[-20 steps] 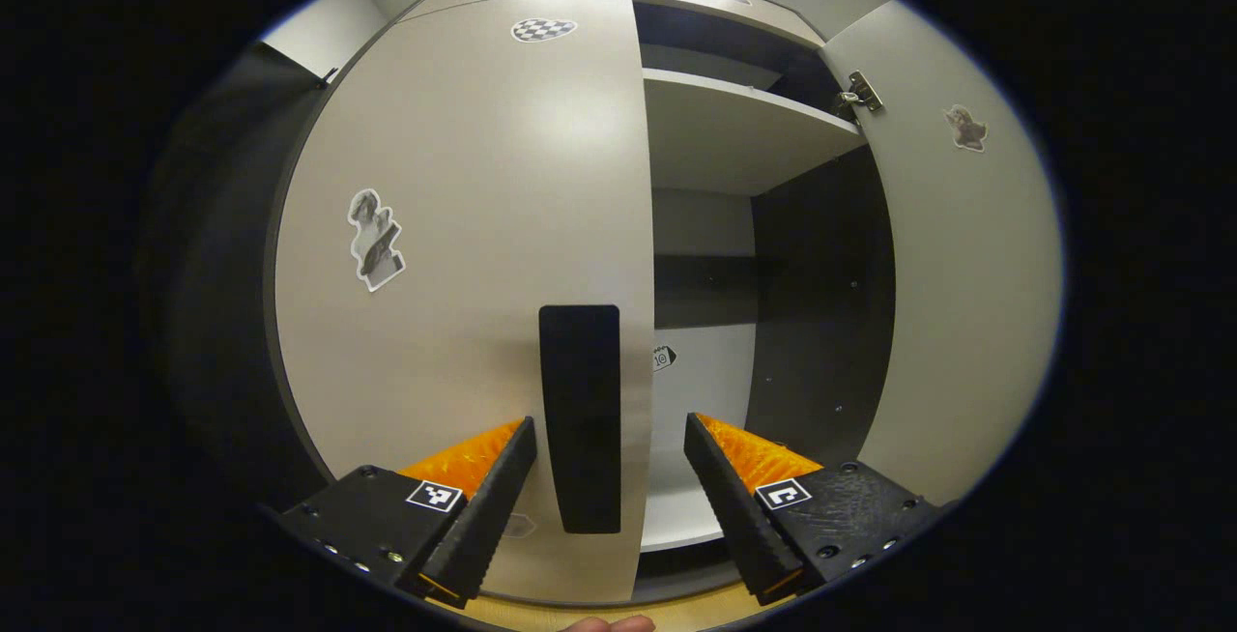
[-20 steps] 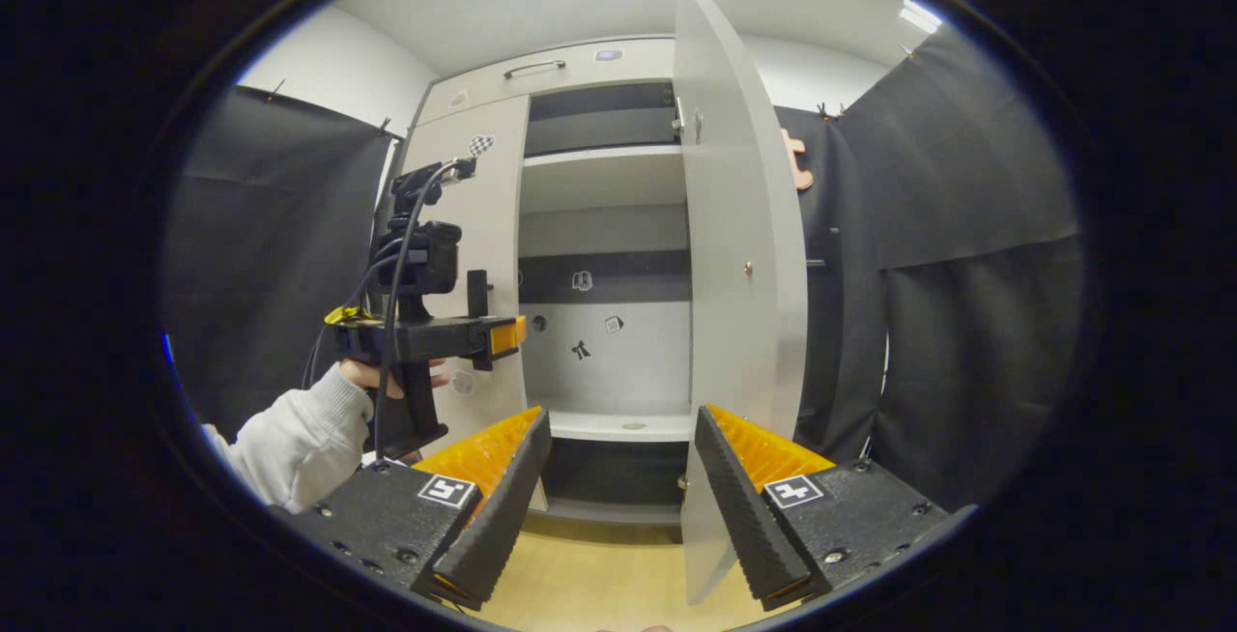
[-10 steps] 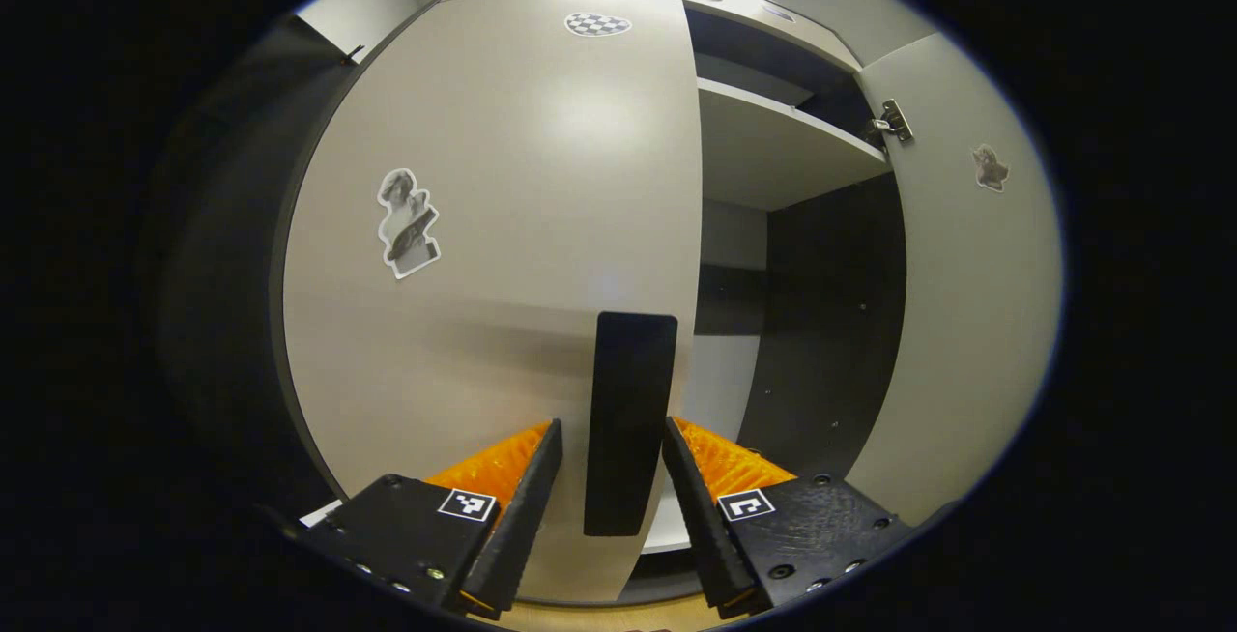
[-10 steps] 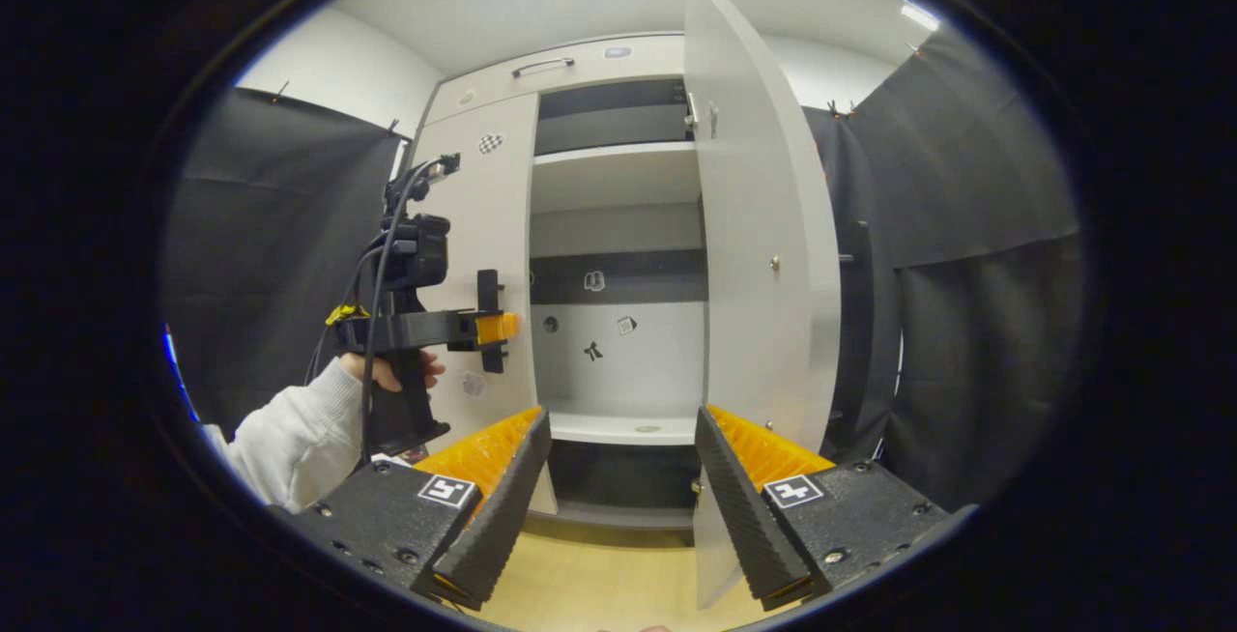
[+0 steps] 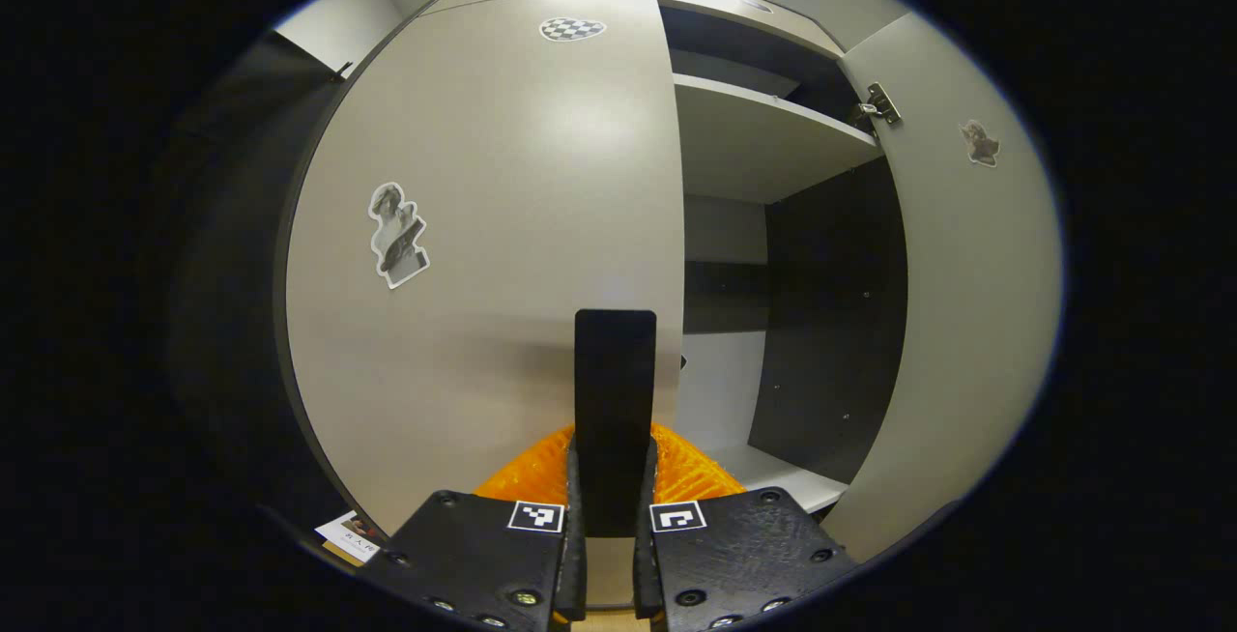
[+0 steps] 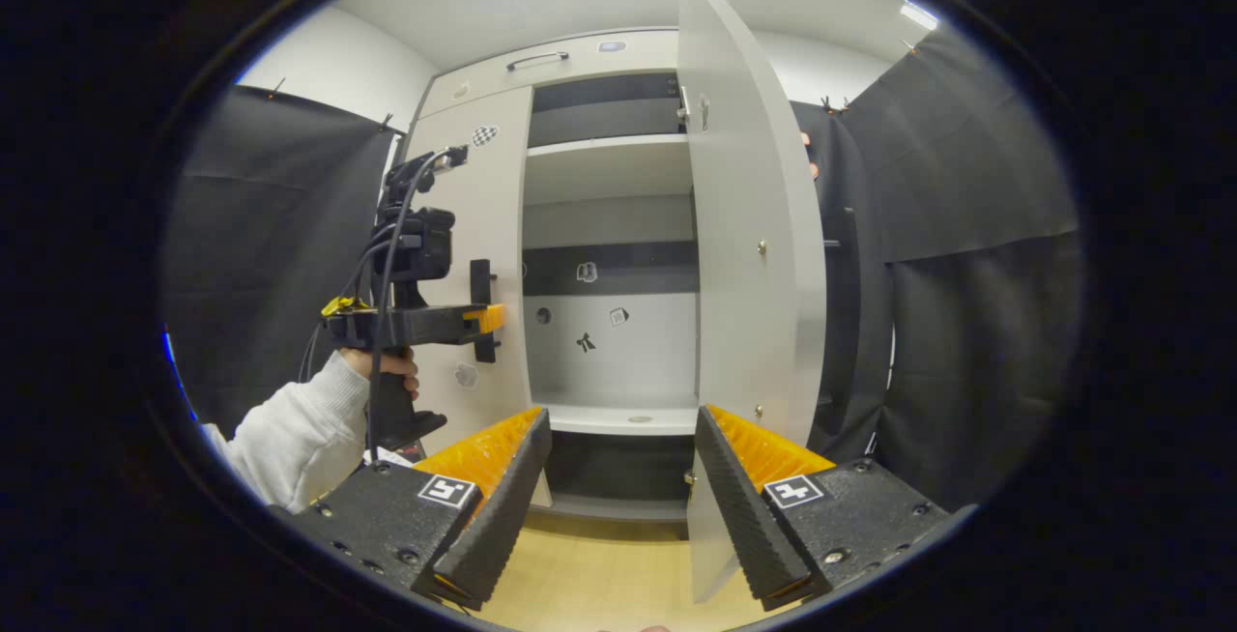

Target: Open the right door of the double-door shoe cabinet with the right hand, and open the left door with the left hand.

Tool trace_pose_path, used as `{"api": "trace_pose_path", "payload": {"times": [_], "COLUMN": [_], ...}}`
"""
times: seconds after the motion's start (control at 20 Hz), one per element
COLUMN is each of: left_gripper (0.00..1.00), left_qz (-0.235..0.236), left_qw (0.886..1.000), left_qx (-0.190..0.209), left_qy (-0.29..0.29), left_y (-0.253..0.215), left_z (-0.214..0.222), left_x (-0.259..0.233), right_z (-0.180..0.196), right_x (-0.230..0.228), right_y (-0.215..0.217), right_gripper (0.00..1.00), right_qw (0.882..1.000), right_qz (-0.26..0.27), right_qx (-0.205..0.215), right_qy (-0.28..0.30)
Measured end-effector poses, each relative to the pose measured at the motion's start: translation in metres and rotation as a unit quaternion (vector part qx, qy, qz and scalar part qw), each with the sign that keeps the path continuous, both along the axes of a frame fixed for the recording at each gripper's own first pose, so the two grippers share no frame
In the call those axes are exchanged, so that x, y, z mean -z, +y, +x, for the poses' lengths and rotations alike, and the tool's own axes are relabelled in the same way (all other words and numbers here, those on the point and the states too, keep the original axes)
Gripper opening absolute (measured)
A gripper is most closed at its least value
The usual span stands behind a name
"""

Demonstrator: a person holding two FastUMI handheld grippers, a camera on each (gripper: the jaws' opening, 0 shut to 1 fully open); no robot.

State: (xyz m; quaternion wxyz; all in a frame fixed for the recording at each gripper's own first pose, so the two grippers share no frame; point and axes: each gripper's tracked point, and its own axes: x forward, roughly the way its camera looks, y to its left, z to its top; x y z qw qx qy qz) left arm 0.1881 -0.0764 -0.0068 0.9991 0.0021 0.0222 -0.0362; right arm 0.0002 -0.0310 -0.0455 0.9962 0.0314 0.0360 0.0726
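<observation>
The shoe cabinet's left door (image 5: 483, 226) is closed, pale grey with stickers, and carries an upright black handle (image 5: 615, 400) near its right edge. My left gripper (image 5: 609, 497) is shut on that handle, a finger pressing each side. The right door (image 5: 966, 303) stands swung open, showing shelves inside. In the right gripper view the open right door (image 6: 749, 255) is edge-on just ahead, the left door (image 6: 483, 245) sits farther back, and the left gripper (image 6: 483, 318) clasps the black handle (image 6: 480, 308). My right gripper (image 6: 618, 477) hangs open and empty, back from the cabinet.
A person's hand and pale sleeve (image 6: 309, 429) hold the left gripper. A white shelf (image 6: 609, 168) and lower ledge (image 6: 618, 416) show inside the cabinet. Wooden floor (image 6: 609, 574) lies below. Black cloth (image 6: 966, 274) hangs to the right of the open door.
My left gripper's fingers have closed from wide apart onto the left door's black handle. The right gripper has barely shifted and stays open.
</observation>
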Motion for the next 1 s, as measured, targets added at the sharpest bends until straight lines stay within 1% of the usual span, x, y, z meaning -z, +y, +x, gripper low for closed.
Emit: {"api": "trace_pose_path", "payload": {"times": [0.1,0.15,0.25,0.3,0.45,0.55,0.65,0.85,1.0], "left_gripper": [0.18,0.13,0.13,0.1,0.1,0.1,0.1,0.09,0.09], "left_qz": [0.008,0.008,0.0,-0.002,0.006,0.013,0.031,0.011,0.019], "left_qw": [1.0,1.0,1.0,1.0,1.0,1.0,1.0,1.0,1.0], "left_qx": [-0.005,-0.003,0.005,0.01,0.012,0.004,-0.003,0.001,-0.006], "left_qy": [-0.001,-0.001,0.0,-0.004,-0.003,0.006,0.004,0.007,0.007], "left_y": [0.001,-0.001,0.0,-0.001,0.001,0.003,0.01,0.03,0.043], "left_z": [-0.003,-0.005,-0.01,-0.015,-0.033,-0.045,-0.061,-0.097,-0.114], "left_x": [0.0,-0.001,-0.001,-0.003,-0.007,-0.008,-0.012,-0.012,-0.015], "right_z": [-0.002,-0.002,0.0,0.002,0.002,-0.006,-0.016,-0.022,-0.017], "right_x": [0.001,0.001,0.003,0.004,0.003,0.001,0.0,-0.001,0.0], "right_y": [-0.001,-0.002,-0.004,-0.005,-0.005,-0.001,0.01,0.02,0.024], "right_gripper": [0.93,0.93,0.94,0.93,0.94,0.94,0.94,0.94,0.94], "right_qw": [1.0,1.0,1.0,1.0,1.0,1.0,1.0,1.0,1.0], "right_qz": [0.001,0.0,-0.001,0.0,0.006,0.005,0.003,0.001,0.0], "right_qx": [0.002,0.003,0.005,0.005,0.003,0.001,-0.001,-0.004,-0.001], "right_qy": [0.001,0.0,0.002,0.003,0.003,0.002,-0.001,-0.006,-0.003]}}
